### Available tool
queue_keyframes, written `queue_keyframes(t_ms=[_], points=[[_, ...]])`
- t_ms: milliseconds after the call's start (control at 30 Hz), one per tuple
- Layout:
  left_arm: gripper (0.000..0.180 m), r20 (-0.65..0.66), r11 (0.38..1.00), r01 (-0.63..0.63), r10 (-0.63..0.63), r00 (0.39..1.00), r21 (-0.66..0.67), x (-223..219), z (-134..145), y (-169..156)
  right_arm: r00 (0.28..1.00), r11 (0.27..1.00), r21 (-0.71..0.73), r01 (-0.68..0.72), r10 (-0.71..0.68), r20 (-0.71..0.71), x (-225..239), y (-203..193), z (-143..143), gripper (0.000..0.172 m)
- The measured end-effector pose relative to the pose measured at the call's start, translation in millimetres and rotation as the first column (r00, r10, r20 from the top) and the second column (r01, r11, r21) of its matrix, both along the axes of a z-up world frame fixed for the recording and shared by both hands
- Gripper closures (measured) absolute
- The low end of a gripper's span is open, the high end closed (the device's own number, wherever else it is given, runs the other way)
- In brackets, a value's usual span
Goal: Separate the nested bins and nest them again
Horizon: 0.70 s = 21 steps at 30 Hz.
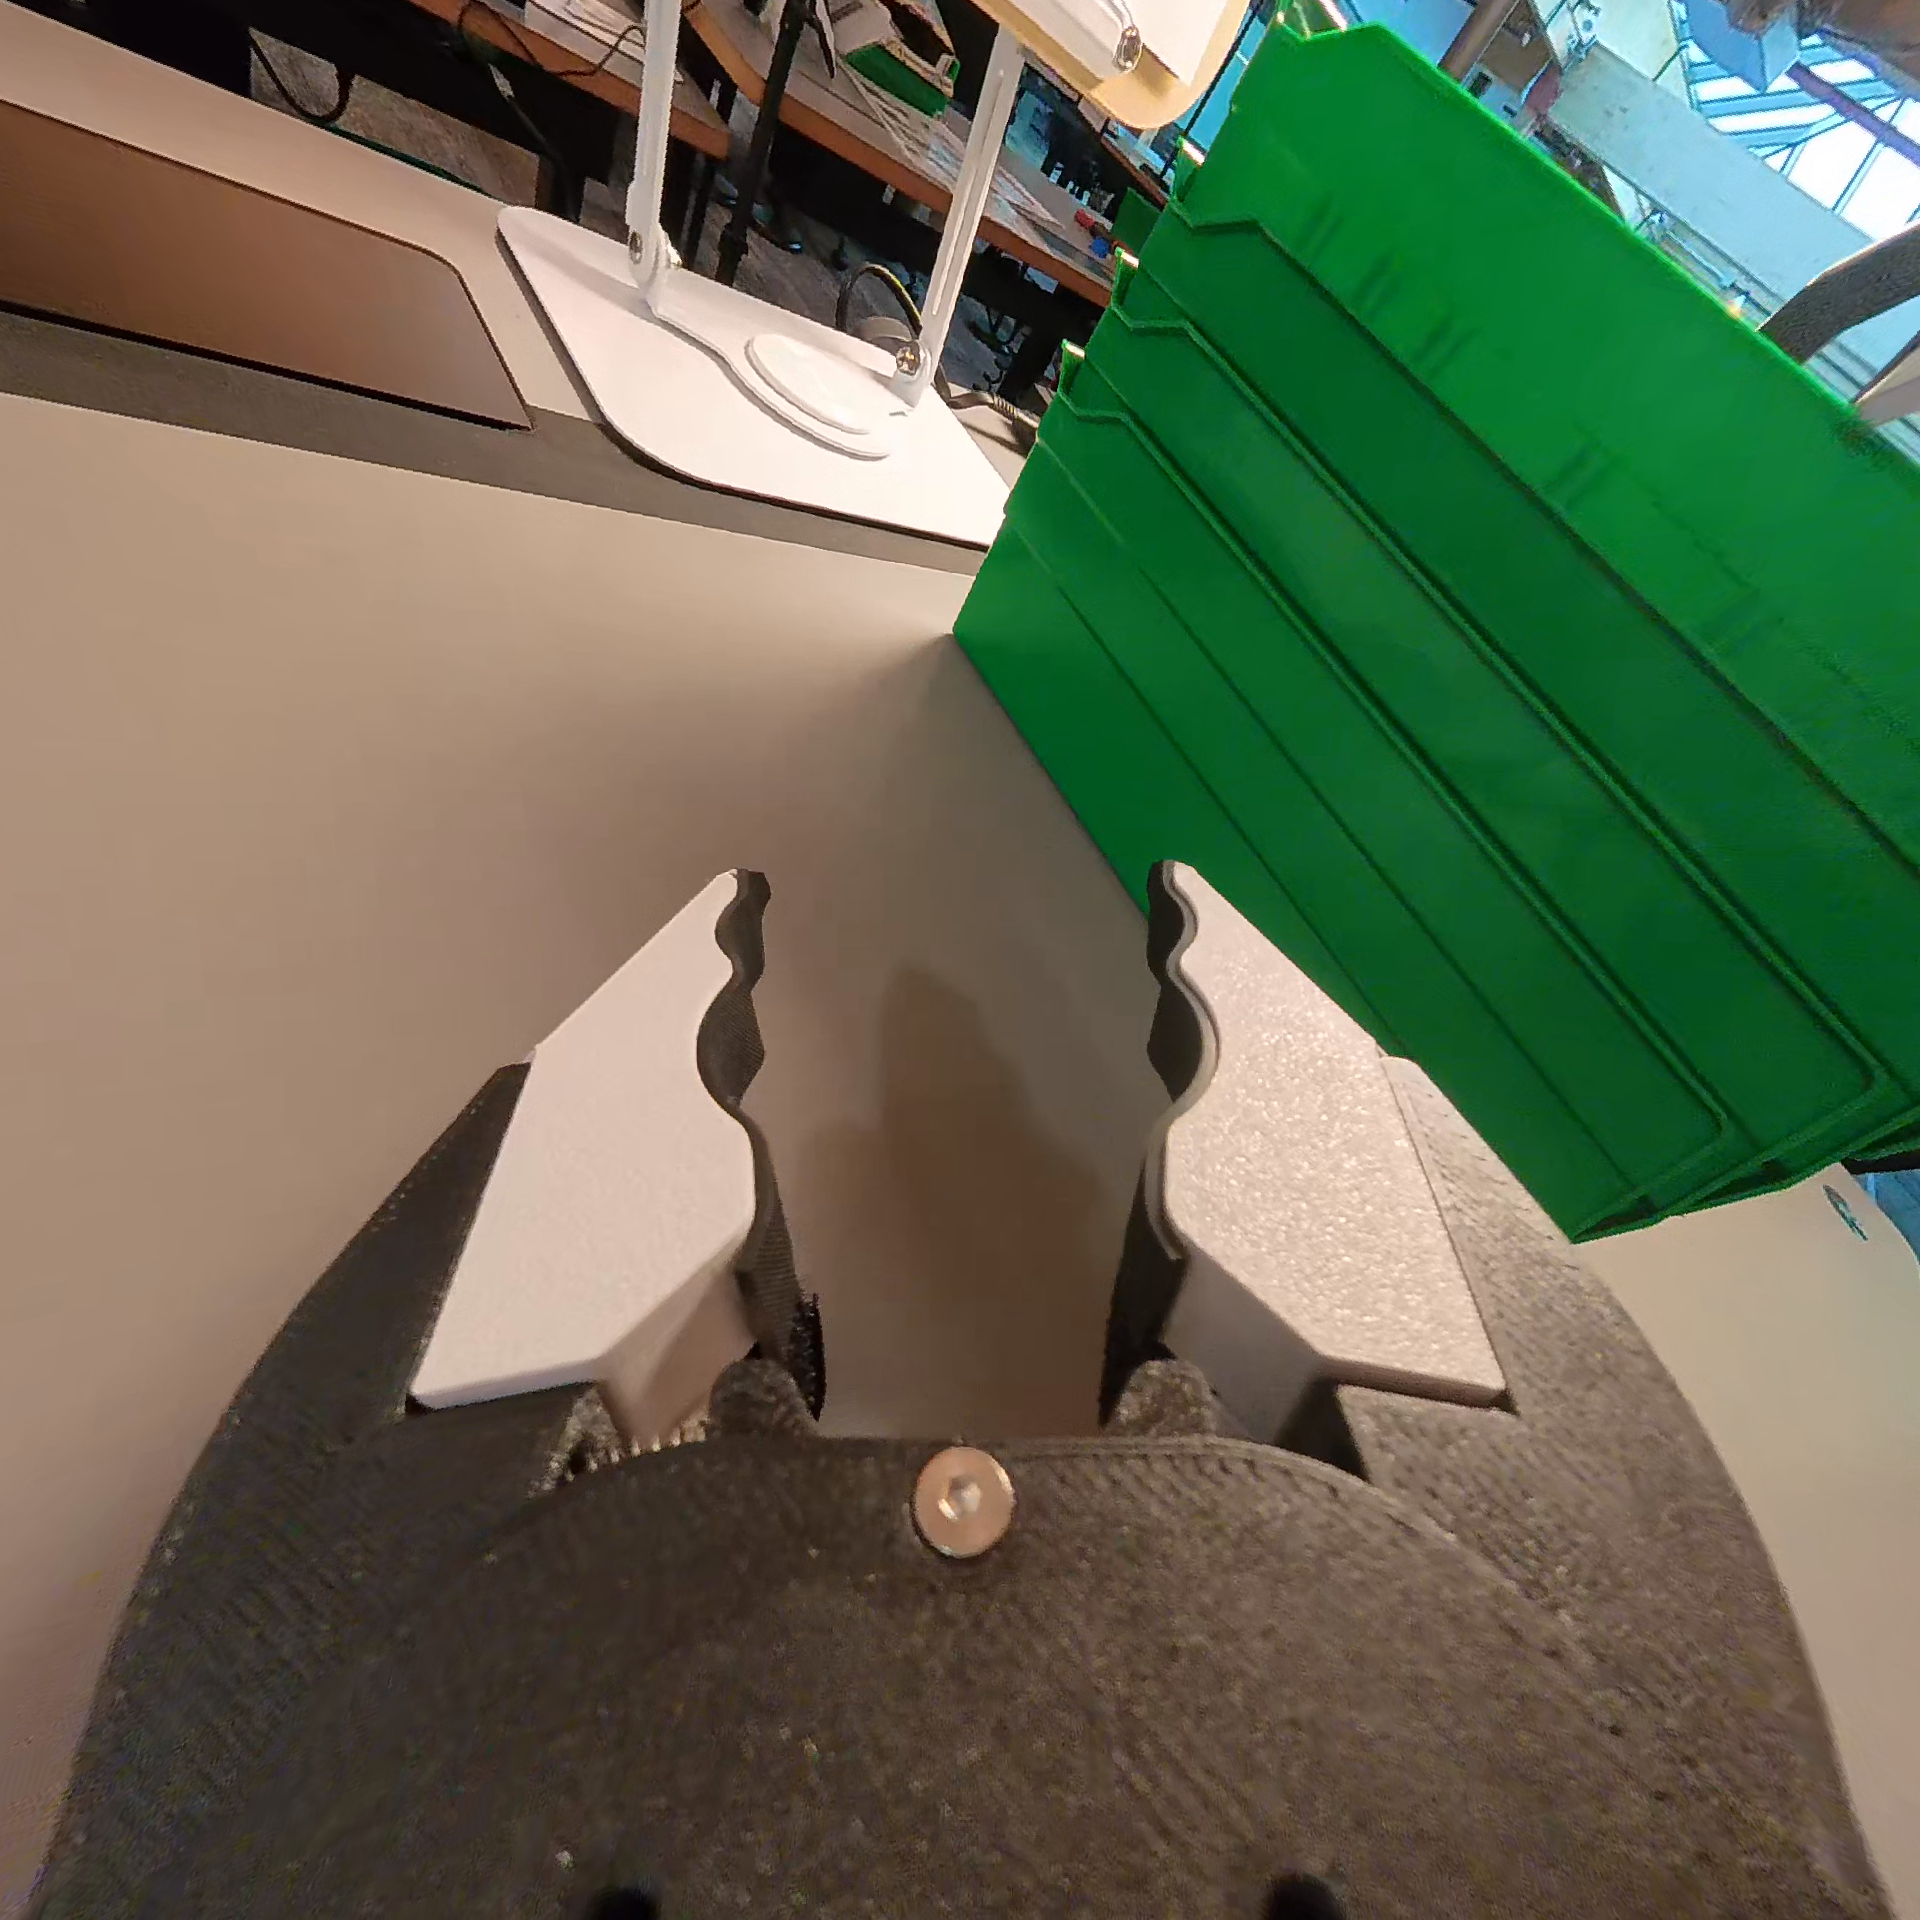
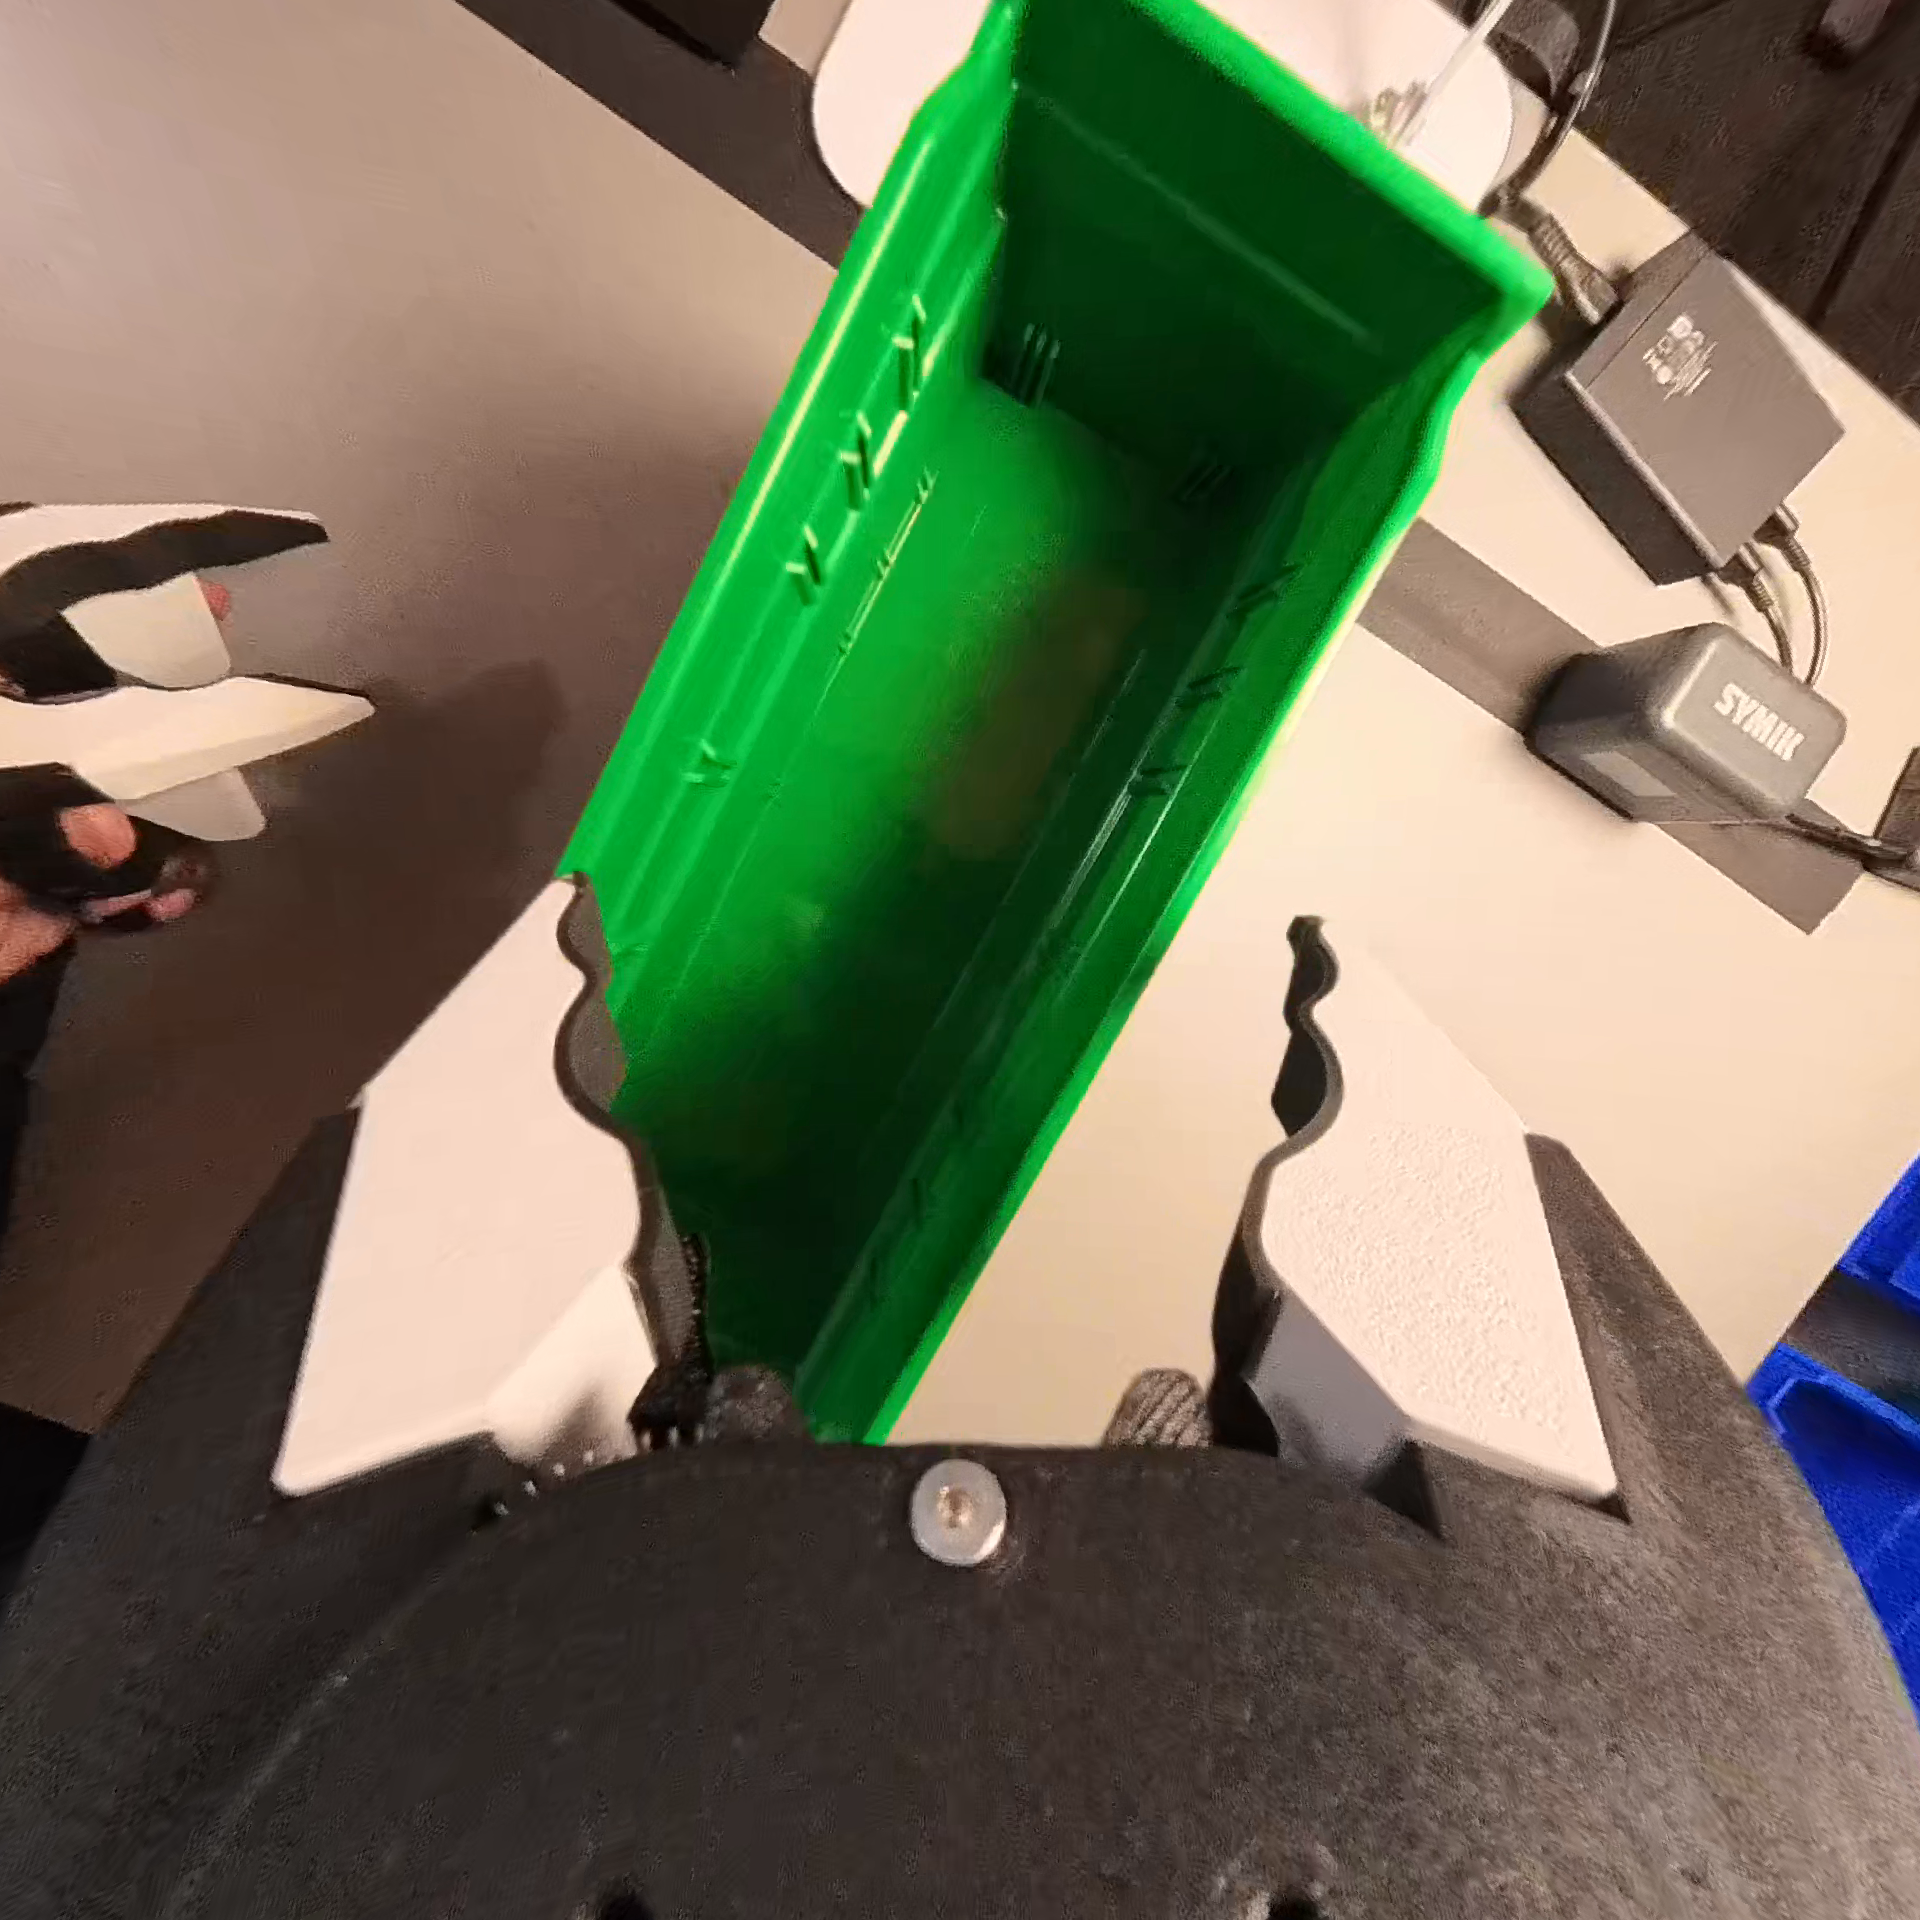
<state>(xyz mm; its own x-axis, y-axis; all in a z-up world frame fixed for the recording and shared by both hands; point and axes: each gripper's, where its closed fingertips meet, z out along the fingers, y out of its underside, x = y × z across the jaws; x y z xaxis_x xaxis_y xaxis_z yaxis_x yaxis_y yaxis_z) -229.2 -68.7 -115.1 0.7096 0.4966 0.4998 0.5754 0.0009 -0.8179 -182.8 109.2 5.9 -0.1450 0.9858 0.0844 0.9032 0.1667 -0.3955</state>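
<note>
- Left wrist view: the left gripper [image 1: 958, 894] hangs over a pale grey table [image 1: 416, 727] with its white fingers [image 1: 665, 997] spread apart and only bare tabletop showing between the black wavy pads; it grips nothing.
- Left wrist view: a stack of nested green bins [image 1: 1455, 675] stands on the table to the right of the gripper, long side walls facing the camera, stepped rims one above another. The right finger's tip lies just beside the lowest bin's wall; whether they touch cannot be told.
- Left wrist view: behind, a white lamp base [image 1: 748, 384] with two slanted struts rests on the table, and a brown panel [image 1: 208, 239] lies at the upper left.
- Right wrist view: the right gripper [image 2: 940, 904] is wide open. The topmost green bin [image 2: 987, 675], seen from above into its hollow interior, lies between the fingers. Its left wall meets the left pad [image 2: 592, 1018]; the right pad [image 2: 1304, 1018] stands clear of the bin's right wall, with table showing between, so the bin is not clamped.
- Right wrist view: at the left edge the left gripper appears again, held by a gloved hand [image 2: 73, 852], well apart from the bin. Two dark power adapters [image 2: 1683, 416] with cables lie at the upper right; a blue bin [image 2: 1860, 1403] shows at the right edge.
</note>
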Motion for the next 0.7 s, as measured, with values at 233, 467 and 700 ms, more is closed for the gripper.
queue_keyframes(t_ms=[233, 467, 700], points=[[0.107, -0.011, 1.000, 0.003, -0.003, 1.000, -0.007, 2, 0, 1, 1.000, 0.991, -0.131, 0.002, -0.005, -0.023, -5, -9, -1, 0.038], [0.108, -0.007, 1.000, 0.007, -0.007, 1.000, -0.010, 2, -1, 1, 1.000, 0.999, -0.043, -0.014, 0.015, 0.024, -8, -14, -13, 0.037], [0.108, -0.009, 1.000, 0.010, -0.010, 1.000, -0.013, 3, -1, 2, 0.998, 1.000, 0.027, -0.008, 0.006, 0.068, -7, -12, -22, 0.037]])
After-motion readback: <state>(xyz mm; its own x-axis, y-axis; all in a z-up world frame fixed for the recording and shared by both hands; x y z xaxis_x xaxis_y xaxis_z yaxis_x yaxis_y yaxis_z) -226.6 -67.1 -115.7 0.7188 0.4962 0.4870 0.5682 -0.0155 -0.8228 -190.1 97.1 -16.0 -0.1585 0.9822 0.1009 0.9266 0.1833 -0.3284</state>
